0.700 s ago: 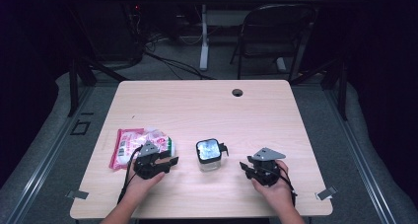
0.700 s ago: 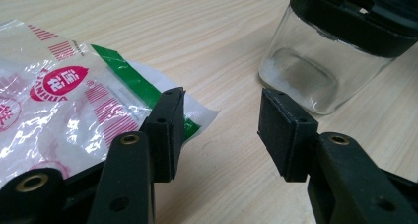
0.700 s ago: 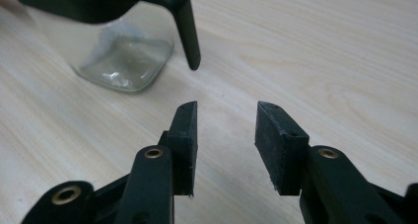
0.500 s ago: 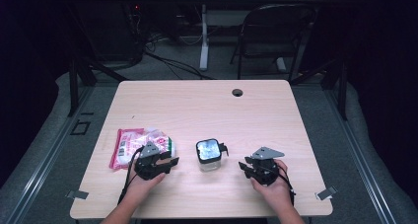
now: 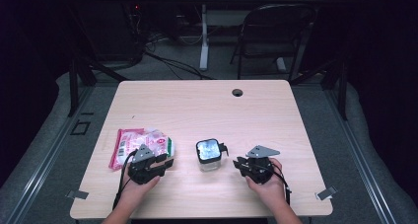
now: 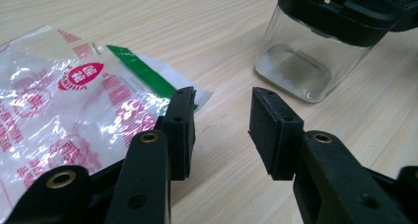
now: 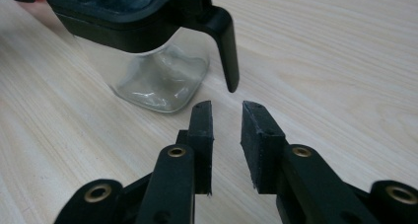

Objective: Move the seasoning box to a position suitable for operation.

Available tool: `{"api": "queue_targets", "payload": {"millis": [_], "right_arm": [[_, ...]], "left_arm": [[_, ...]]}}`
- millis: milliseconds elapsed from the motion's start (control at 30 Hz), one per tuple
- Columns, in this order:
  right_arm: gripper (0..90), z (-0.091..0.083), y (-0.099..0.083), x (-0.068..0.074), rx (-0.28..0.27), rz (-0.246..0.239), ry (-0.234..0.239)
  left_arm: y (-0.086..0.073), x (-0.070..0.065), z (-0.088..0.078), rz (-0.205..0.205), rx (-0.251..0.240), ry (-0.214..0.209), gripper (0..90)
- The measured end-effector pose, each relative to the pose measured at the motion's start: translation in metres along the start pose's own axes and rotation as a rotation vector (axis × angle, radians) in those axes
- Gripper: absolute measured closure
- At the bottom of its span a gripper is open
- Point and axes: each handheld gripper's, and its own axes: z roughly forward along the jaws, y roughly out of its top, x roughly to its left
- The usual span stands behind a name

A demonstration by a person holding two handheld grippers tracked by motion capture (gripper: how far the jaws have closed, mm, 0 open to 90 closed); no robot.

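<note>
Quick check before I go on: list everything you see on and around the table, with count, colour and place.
Jar: one, clear glass with black lid and a black latch on its side, table centre front, between the two tools.
Plastic bag: one, clear with red and green print, lying flat at front left, beside the left tool.
Table: one, light wood, with a dark cable hole near the far edge.
Chair: one, black, behind the table.
Cables: several, dark, on the floor behind the table.
Left tool: one, black, jaws open, nothing between them, next to the bag's corner.
Right tool: one, black, jaws open with a narrow gap, just short of the jar's latch.
Hands: two, at the front edge.
</note>
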Motion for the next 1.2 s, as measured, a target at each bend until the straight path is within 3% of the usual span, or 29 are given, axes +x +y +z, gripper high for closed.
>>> {"api": "queue_targets", "payload": {"millis": [233,433,800,967,1200], "right_arm": [[70.0,0.029,0.009,0.0,0.033,-0.026,-0.02],[68.3,0.046,0.013,-0.004,0.044,-0.014,-0.018],[68.0,0.059,0.021,0.0,0.07,-0.057,-0.04],[77.8,0.059,0.022,-0.002,0.09,-0.057,-0.028],[78.2,0.058,0.022,-0.001,0.089,-0.07,-0.022]], "left_arm": [[-0.009,-0.004,-0.009,0.013,0.01,0.03,62.4],[-0.017,-0.009,-0.023,0.014,0.003,0.053,62.4],[-0.021,-0.01,-0.032,0.01,-0.013,0.059,62.5],[-0.021,-0.011,-0.033,0.008,-0.018,0.061,63.0],[-0.02,-0.01,-0.03,0.015,-0.01,0.057,62.9]]}}
